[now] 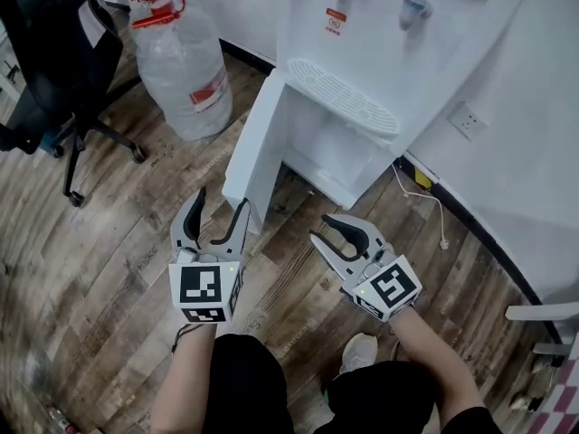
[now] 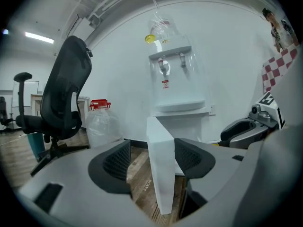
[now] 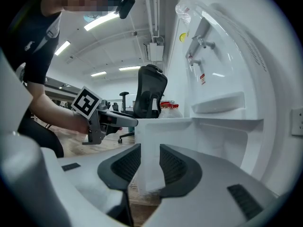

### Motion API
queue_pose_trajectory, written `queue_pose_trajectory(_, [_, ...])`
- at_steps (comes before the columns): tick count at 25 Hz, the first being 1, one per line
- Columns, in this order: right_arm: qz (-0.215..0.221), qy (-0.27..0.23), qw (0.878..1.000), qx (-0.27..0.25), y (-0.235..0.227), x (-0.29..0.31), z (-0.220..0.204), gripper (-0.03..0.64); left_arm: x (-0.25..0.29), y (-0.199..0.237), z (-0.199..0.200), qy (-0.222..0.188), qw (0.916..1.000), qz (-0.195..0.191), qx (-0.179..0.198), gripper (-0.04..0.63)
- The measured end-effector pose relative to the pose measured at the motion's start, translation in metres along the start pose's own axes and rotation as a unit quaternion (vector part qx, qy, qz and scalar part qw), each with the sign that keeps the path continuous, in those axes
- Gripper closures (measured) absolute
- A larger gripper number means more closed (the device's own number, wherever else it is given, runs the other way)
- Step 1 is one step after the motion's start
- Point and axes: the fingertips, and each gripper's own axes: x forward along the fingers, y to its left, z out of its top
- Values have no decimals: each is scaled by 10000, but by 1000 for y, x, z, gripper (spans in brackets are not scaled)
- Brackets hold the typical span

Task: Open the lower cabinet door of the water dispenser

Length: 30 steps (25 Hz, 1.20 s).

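The white water dispenser (image 1: pixel 362 25) stands against the wall, and its lower cabinet door (image 1: pixel 253 143) is swung out to the left, baring the white inside (image 1: pixel 339 147). My left gripper (image 1: pixel 221 202) is at the door's free edge near the floor. In the left gripper view the door (image 2: pixel 161 174) stands between the open jaws of the left gripper (image 2: pixel 151 160), close to the right pad (image 2: pixel 189 157) with a gap on the left. My right gripper (image 1: pixel 320 228) hangs open in front of the cabinet opening, apart from the door (image 3: pixel 147 141), with nothing between its fingers (image 3: pixel 173 167).
A large clear water jug (image 1: pixel 185 61) with a red cap stands left of the dispenser. A black office chair (image 1: pixel 54 52) is at the far left. A wall socket (image 1: pixel 468 121) and a white cable (image 1: pixel 434 211) are at the right. The person's shoe (image 1: pixel 360 351) is below.
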Motion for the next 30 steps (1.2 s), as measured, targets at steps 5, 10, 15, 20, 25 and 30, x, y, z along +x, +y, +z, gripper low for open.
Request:
queue_pose_trajectory(5, [48,38,10000,-9,4,3,0,482,1,14,-2,11,9999,111,-30,325])
queue_pose_trajectory(10, [83,63,9999,-2,6,4,-1,490,4,33,-4,54,9997,242,-27,331])
queue_pose_trajectory(15, [143,81,9999,-36,11,6,0,495,4,53,-6,57,9995,319,-68,356])
queue_pose_trajectory(20, [213,130,9997,-38,16,6,-3,500,6,72,-8,68,9992,392,-88,365])
queue_pose_trajectory(25, [258,128,9996,-52,21,8,-3,508,10,88,-9,66,9988,485,-76,379])
queue_pose_trajectory(30, [260,112,9996,17,21,11,-3,515,13,99,-9,79,9984,548,57,387])
